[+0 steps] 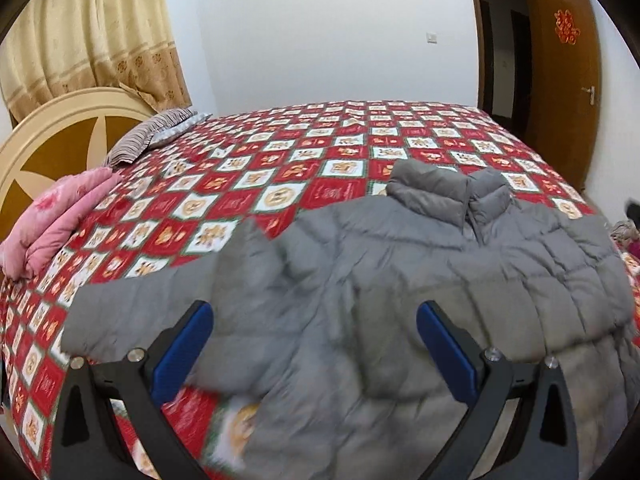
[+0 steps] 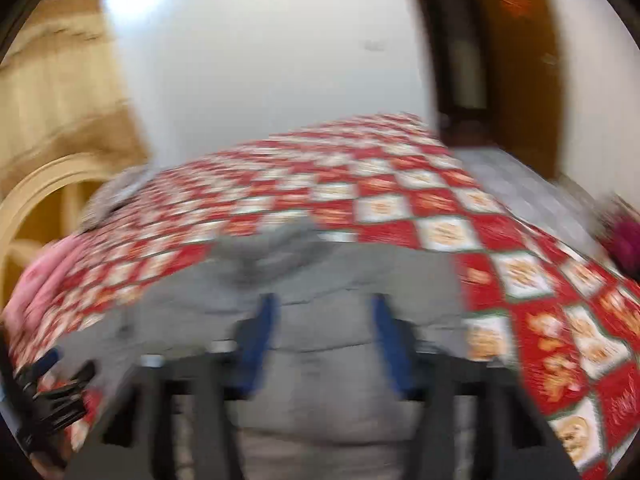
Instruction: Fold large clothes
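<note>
A grey puffer jacket (image 1: 400,272) lies spread on the bed, collar (image 1: 448,192) at the far side, one sleeve (image 1: 132,312) stretched to the left. My left gripper (image 1: 314,312) is open above the jacket's left part, blue pads wide apart, holding nothing. The right wrist view is blurred by motion. It shows the jacket (image 2: 328,320) below my right gripper (image 2: 324,308), whose blue pads stand apart with nothing between them. The left gripper (image 2: 52,384) shows at the far left there.
The bed has a red and white checked cover (image 1: 280,168). A folded pink quilt (image 1: 60,220) and a striped pillow (image 1: 148,136) lie by the headboard (image 1: 48,136) at left. A brown door (image 1: 560,80) stands at right. Curtains (image 1: 88,32) hang at back left.
</note>
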`<state>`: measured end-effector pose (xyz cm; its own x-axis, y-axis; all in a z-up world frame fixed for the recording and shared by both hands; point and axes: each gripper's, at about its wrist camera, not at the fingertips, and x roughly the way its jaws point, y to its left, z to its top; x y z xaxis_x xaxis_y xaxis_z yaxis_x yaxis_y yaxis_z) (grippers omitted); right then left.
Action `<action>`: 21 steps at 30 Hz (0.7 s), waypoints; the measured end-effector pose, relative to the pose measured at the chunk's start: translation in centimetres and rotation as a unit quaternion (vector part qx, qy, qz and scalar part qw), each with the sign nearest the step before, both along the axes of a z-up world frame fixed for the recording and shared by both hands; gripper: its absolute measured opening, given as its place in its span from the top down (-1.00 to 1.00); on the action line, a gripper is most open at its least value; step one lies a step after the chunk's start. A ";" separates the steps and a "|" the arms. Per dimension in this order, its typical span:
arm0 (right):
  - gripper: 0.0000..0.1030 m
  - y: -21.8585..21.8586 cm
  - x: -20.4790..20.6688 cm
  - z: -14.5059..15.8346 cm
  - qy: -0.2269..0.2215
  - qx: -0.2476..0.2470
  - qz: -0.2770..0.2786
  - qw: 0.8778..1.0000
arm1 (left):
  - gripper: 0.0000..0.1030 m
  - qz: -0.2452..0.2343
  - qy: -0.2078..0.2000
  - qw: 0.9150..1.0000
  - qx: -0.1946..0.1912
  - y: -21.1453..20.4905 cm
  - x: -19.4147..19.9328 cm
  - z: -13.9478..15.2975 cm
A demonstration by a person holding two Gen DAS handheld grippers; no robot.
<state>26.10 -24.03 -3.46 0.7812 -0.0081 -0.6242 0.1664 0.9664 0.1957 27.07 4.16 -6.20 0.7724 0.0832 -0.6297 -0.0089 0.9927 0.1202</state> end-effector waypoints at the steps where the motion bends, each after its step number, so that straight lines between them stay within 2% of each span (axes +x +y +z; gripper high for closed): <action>1: 0.36 -1.8 0.7 -1.3 0.016 0.014 -0.030 0.999 | -1.00 0.005 0.006 1.000 0.004 -0.5 0.8 -0.5; 4: 0.39 -4.1 2.3 -5.0 0.053 0.024 -0.067 0.996 | -1.00 0.026 0.032 0.999 0.027 -1.7 3.3 -3.0; 8: 0.39 -4.3 3.1 -9.6 0.096 0.059 -0.067 0.991 | -0.99 0.046 0.069 0.996 0.046 -2.0 4.5 -6.4; 10: 0.39 -3.4 3.0 -10.9 0.097 0.039 -0.068 0.992 | -1.00 0.047 0.068 0.995 0.054 -2.0 4.4 -7.3; 12: 0.38 -2.6 3.3 -11.1 0.091 0.001 -0.066 0.994 | -1.00 0.049 0.067 0.994 0.069 -2.4 4.3 -7.7; 15: 0.33 -2.0 3.2 -11.4 0.085 -0.023 -0.069 0.994 | -1.00 0.049 0.068 0.993 0.088 -3.1 4.5 -7.9; 16: 0.30 -2.1 3.3 -11.5 0.085 -0.028 -0.068 0.994 | -1.00 0.048 0.069 0.993 0.085 -3.0 4.6 -7.8; 18: 0.08 -2.0 3.3 -11.4 0.085 -0.034 -0.063 0.994 | -0.99 0.036 0.074 0.995 0.060 -2.2 4.4 -7.2; 19: 0.01 -1.9 3.4 -11.4 0.084 -0.035 -0.059 0.994 | -0.99 0.029 0.071 0.997 0.033 -1.4 3.8 -6.4; 21: -0.10 -1.9 3.2 -11.3 0.080 -0.034 -0.055 0.995 | -0.99 0.033 0.041 0.998 -0.018 1.1 1.9 -4.1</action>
